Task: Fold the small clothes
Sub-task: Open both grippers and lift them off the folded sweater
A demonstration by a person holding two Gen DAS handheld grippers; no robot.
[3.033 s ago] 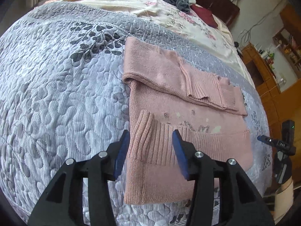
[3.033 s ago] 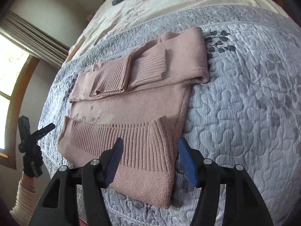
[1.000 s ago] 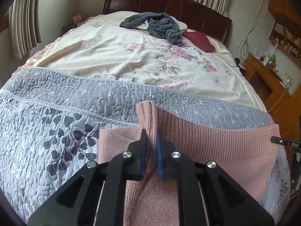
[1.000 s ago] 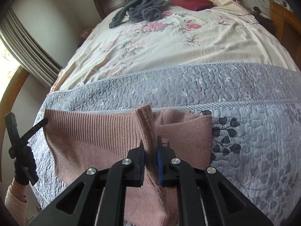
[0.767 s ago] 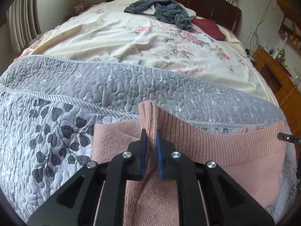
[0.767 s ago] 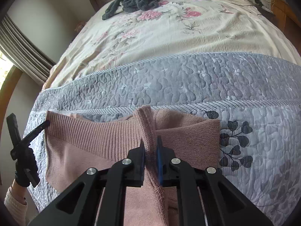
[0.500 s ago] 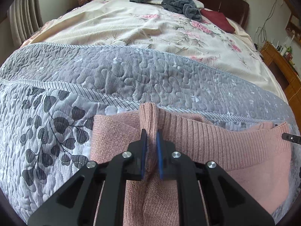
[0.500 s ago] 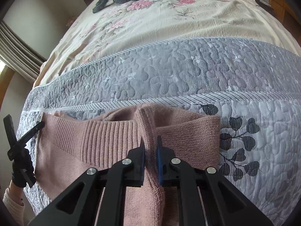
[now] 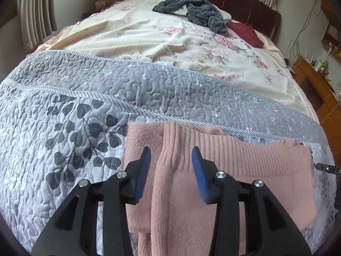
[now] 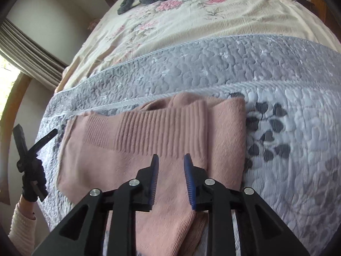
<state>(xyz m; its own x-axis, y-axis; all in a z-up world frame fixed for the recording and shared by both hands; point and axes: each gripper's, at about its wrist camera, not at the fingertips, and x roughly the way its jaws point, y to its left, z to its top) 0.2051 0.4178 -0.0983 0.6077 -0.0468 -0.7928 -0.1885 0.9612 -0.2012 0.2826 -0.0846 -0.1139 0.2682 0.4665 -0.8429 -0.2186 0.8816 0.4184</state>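
Note:
A pink knit sweater (image 9: 245, 170) lies folded on the grey quilted bedspread (image 9: 149, 89), its ribbed hem laid over the far edge of the fold. My left gripper (image 9: 170, 160) stands open just above the hem's left corner, blue pads on either side of a raised ridge of knit, gripping nothing. In the right wrist view the same sweater (image 10: 127, 160) lies flat with its ribbed band across the top. My right gripper (image 10: 171, 162) is open over the band's near edge, by the sweater's right side.
Beyond the quilt (image 10: 213, 64) lies a cream floral blanket (image 9: 170, 42) with a dark grey garment (image 9: 191, 12) and a maroon cloth (image 9: 245, 33) near the headboard. Wooden furniture (image 9: 315, 85) stands on the right. A gloved hand with the other gripper (image 10: 29, 166) shows at far left.
Both grippers held the ribbed hem shut and carried it forward over the sweater. Now both have opened and let the hem drop onto the fold.

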